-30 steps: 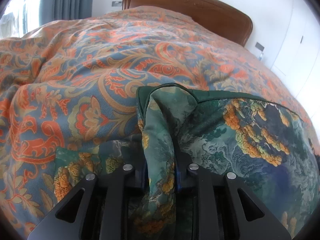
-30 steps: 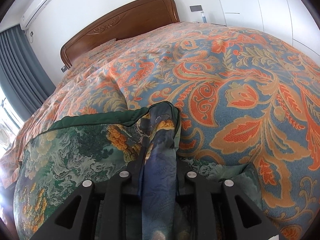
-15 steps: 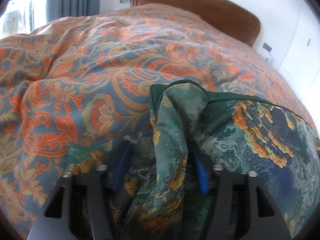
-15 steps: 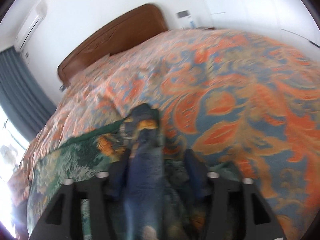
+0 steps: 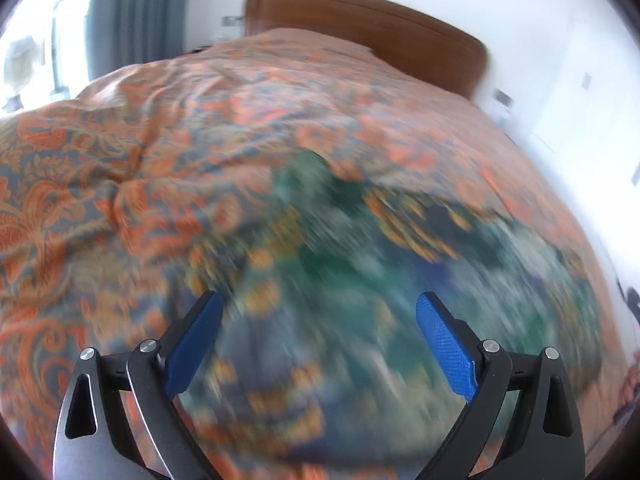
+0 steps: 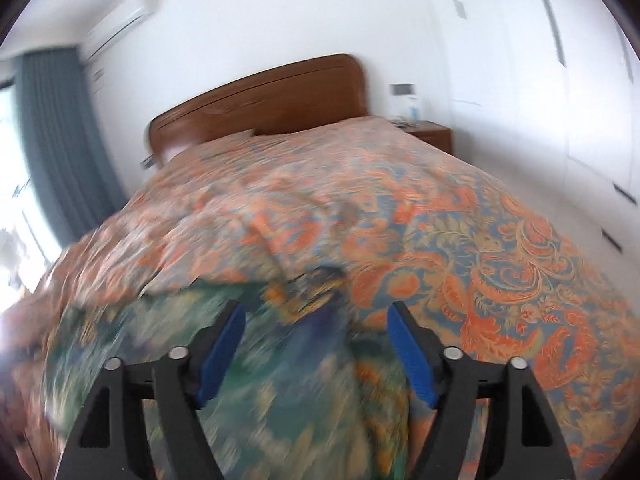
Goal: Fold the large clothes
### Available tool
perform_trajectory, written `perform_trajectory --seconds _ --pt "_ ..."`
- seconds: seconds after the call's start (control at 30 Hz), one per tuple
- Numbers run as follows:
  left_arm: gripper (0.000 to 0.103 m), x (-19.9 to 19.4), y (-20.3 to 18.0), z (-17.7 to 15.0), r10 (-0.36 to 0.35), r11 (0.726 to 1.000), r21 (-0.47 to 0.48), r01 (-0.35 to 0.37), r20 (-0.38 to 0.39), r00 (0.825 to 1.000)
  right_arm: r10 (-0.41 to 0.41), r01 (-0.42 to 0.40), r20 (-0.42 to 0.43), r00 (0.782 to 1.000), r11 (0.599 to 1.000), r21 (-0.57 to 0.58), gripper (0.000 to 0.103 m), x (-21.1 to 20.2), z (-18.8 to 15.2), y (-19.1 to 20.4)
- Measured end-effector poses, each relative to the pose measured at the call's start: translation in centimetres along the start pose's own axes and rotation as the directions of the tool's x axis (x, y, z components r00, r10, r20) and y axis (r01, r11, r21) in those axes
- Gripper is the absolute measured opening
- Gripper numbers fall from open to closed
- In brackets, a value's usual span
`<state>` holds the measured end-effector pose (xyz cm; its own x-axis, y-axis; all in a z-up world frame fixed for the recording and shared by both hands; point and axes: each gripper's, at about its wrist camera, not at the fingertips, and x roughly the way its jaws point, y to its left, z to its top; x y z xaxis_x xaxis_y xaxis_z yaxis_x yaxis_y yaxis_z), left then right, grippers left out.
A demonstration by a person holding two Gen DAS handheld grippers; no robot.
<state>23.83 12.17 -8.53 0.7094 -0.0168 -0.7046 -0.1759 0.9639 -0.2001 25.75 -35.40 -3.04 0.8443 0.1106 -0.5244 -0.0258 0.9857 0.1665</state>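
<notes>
A large green garment with orange and blue print (image 5: 360,280) lies folded on the bed, blurred by motion in both views. My left gripper (image 5: 320,316) hangs above its left part with jaws wide apart and still opening; nothing sits between the blue pads (image 5: 444,344). In the right wrist view the same garment (image 6: 260,360) fills the lower left. My right gripper (image 6: 316,324) is raised over its right corner, jaws opening, and the pads (image 6: 408,344) touch no cloth.
The bed carries an orange and blue paisley cover (image 6: 480,260) that reaches a brown wooden headboard (image 6: 260,96). Grey-blue curtains (image 6: 64,140) and a bright window are on the left. A bedside table (image 6: 428,134) and white wardrobe doors (image 6: 580,80) stand to the right.
Both grippers were shut on pinched corners of the garment. They have let go, opened wide and pulled up and back; the cloth has dropped flat onto the bed.
</notes>
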Motion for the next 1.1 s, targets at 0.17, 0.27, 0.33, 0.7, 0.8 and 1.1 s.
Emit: perform_trajectory --seconds 0.17,0.27,0.33,0.7,0.8,1.1 --pt "0.098 -1.5 -1.3 -3.8 -0.033 0.999 0.038 0.035 -0.052 0.998 0.048 -0.057 -0.105 0.993 0.995 -0.082 0.078 -2.0 -4.5 2.6" --pt "0.098 -2.1 -1.7 -5.6 -0.025 0.998 0.059 0.03 -0.089 0.996 0.009 -0.023 -0.145 0.989 0.995 -0.094 0.078 -1.6 -6.7 2.4" --pt "0.098 -2.7 -1.9 -6.5 -0.01 0.996 0.087 0.019 -0.093 0.996 -0.034 0.022 -0.161 0.986 0.997 -0.075 0.078 -1.5 -7.8 1.4" --pt "0.098 -3.2 -6.6 -9.2 0.006 0.965 0.26 0.025 -0.119 0.993 -0.058 0.056 -0.032 0.998 0.997 -0.055 0.078 -8.2 -12.0 1.2" --pt "0.098 -2.9 -8.5 -9.7 -0.014 0.956 0.288 0.054 -0.139 0.99 -0.038 0.037 -0.004 0.999 0.998 -0.057 0.078 -9.8 -13.6 1.9" --pt "0.098 -2.0 -12.2 -7.0 -0.091 0.948 0.287 0.135 -0.16 0.983 -0.036 0.04 0.049 0.998 0.997 -0.069 0.078 -11.2 -16.4 2.7"
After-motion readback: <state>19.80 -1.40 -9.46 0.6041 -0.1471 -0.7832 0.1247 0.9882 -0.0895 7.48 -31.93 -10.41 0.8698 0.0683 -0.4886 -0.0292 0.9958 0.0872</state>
